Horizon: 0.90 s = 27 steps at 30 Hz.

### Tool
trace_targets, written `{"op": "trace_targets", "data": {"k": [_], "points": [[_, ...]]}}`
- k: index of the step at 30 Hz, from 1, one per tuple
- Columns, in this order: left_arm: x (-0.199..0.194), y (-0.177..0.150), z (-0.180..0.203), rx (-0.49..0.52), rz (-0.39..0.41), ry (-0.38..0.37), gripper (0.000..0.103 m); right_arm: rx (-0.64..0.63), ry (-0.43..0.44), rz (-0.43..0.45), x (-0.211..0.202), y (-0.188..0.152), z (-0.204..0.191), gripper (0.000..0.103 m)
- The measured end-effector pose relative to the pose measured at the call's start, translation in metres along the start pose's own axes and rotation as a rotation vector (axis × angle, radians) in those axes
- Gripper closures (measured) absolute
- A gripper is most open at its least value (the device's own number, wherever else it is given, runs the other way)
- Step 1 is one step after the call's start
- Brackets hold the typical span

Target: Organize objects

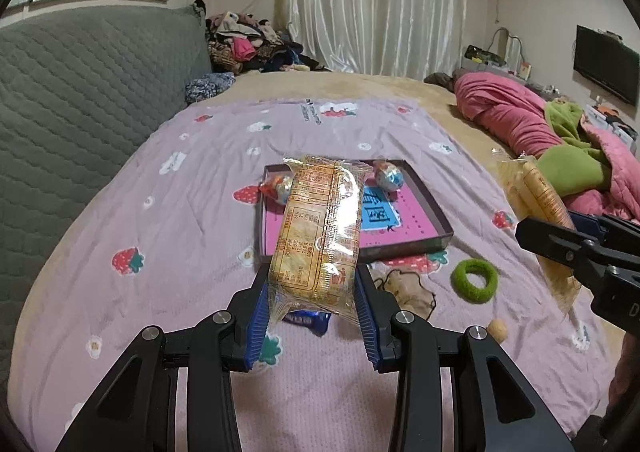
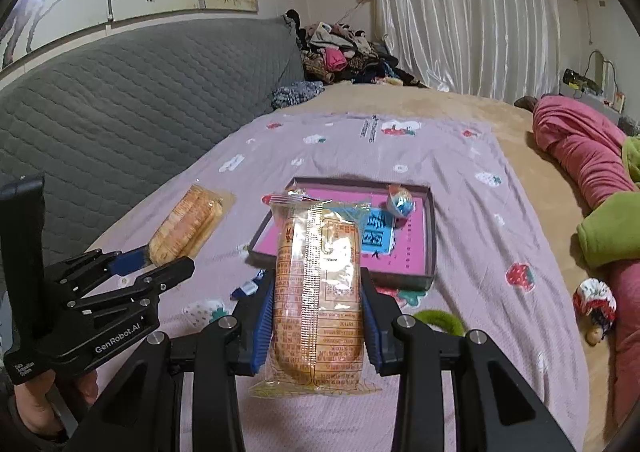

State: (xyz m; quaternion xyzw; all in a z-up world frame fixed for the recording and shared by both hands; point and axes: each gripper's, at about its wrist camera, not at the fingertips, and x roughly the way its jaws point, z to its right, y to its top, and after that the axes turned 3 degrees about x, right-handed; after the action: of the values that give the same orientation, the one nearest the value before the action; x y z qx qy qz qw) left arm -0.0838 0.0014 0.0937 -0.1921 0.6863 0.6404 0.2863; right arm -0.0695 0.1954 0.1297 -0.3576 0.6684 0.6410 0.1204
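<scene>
Each gripper grips a cracker pack: the left gripper (image 1: 316, 316) holds its pack (image 1: 320, 228), the right gripper (image 2: 318, 326) its pack (image 2: 316, 292), long axes pointing ahead at the tray (image 1: 436, 220) on the bed, about equally near both.

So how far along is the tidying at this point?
Done: two foil-wrapped sweets already lie in the shallow pink-lined box. In hand: the left gripper and right gripper each clamp a biscuit packet, held above the blanket near the box. Left: both packets, the green hair tie, the blue wrapper and the beige pouch on the blanket.
</scene>
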Motion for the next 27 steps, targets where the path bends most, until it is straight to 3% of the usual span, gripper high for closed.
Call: {"op": "trace_targets", "data": {"k": [27], "points": [[0.031, 0.102, -0.013, -0.003, 0.048, 0.008, 0.062, -0.009, -0.014, 0.109, 0.011, 0.094, 0.020, 0.065]]}}
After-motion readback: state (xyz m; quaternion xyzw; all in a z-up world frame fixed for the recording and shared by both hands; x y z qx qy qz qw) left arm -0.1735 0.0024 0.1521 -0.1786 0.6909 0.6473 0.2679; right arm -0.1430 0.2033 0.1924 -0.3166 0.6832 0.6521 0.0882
